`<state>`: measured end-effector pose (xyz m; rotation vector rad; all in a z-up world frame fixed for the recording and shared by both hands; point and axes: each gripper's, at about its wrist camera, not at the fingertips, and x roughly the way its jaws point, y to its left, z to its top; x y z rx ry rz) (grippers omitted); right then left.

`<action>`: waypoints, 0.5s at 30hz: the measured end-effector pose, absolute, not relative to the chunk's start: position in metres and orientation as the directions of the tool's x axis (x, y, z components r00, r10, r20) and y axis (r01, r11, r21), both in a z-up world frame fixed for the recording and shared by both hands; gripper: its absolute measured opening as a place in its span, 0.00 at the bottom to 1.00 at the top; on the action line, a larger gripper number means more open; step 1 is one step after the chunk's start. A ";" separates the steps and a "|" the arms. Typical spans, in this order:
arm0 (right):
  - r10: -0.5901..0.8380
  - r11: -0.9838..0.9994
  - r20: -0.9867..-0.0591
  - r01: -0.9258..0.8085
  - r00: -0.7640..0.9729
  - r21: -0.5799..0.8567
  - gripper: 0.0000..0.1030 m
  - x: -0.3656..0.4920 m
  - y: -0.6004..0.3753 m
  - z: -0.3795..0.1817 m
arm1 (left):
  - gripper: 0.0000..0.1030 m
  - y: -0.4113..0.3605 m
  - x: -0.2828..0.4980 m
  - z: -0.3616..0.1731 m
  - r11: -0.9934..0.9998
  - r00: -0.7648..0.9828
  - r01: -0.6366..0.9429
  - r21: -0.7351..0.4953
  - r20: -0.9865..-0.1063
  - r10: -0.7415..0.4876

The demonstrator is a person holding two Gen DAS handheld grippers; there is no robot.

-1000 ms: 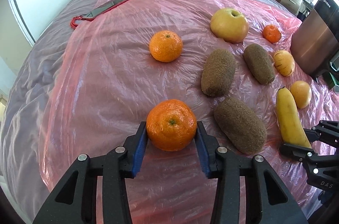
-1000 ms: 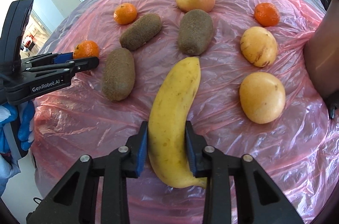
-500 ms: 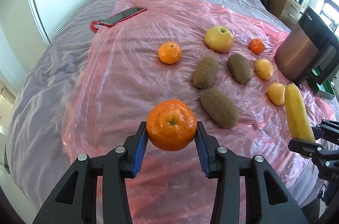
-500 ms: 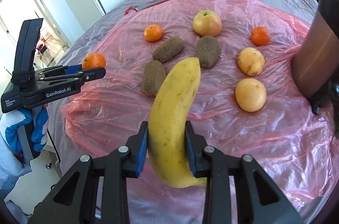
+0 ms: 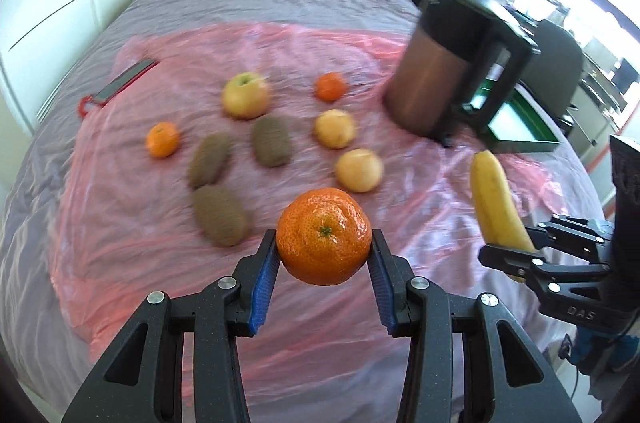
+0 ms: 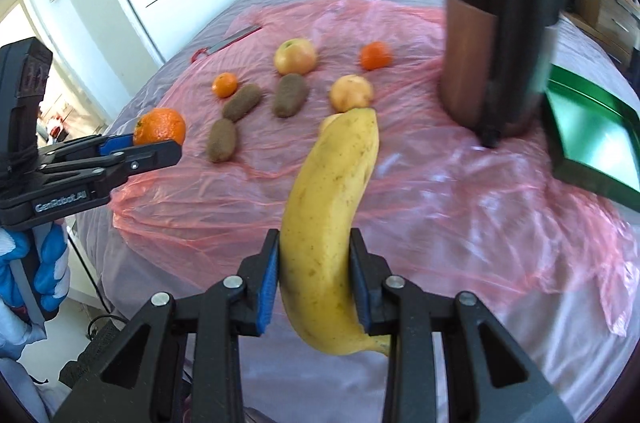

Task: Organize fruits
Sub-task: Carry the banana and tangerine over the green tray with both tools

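Note:
My left gripper (image 5: 323, 255) is shut on a large mandarin (image 5: 323, 235), held in the air above the pink plastic sheet (image 5: 120, 207); it also shows in the right wrist view (image 6: 160, 127). My right gripper (image 6: 314, 255) is shut on a yellow banana (image 6: 332, 207), lifted off the sheet; it shows in the left wrist view (image 5: 496, 199). On the sheet lie three kiwis (image 5: 218, 215), an apple (image 5: 245, 95), two small mandarins (image 5: 162, 139), and two yellow round fruits (image 5: 359, 170).
A copper and black kettle (image 5: 444, 79) stands at the sheet's right side. A green tray (image 6: 592, 139) lies beyond it on the grey bed. A phone with a red strap (image 5: 120, 85) lies at the far left.
Both grippers have risen and swung to the right with their fruit. The kettle and green tray have come further into view.

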<state>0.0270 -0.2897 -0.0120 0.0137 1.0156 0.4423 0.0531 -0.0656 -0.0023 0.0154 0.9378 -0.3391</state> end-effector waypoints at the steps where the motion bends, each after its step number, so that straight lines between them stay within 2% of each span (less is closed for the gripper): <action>1: 0.355 0.919 -0.813 -0.332 0.462 0.213 0.00 0.026 -0.304 -0.009 | 0.37 -0.078 0.052 0.004 0.940 0.542 0.315 -0.131 -0.788 -0.292; 8: 0.282 0.956 -0.781 -0.232 0.557 0.179 0.00 0.030 -0.384 0.020 | 0.37 -0.174 0.048 0.046 0.870 0.516 0.477 -0.122 -0.763 -0.389; 15: 0.187 0.982 -0.751 -0.136 0.633 0.130 0.00 0.057 -0.462 0.050 | 0.37 -0.256 0.058 0.061 0.813 0.473 0.570 -0.123 -0.760 -0.447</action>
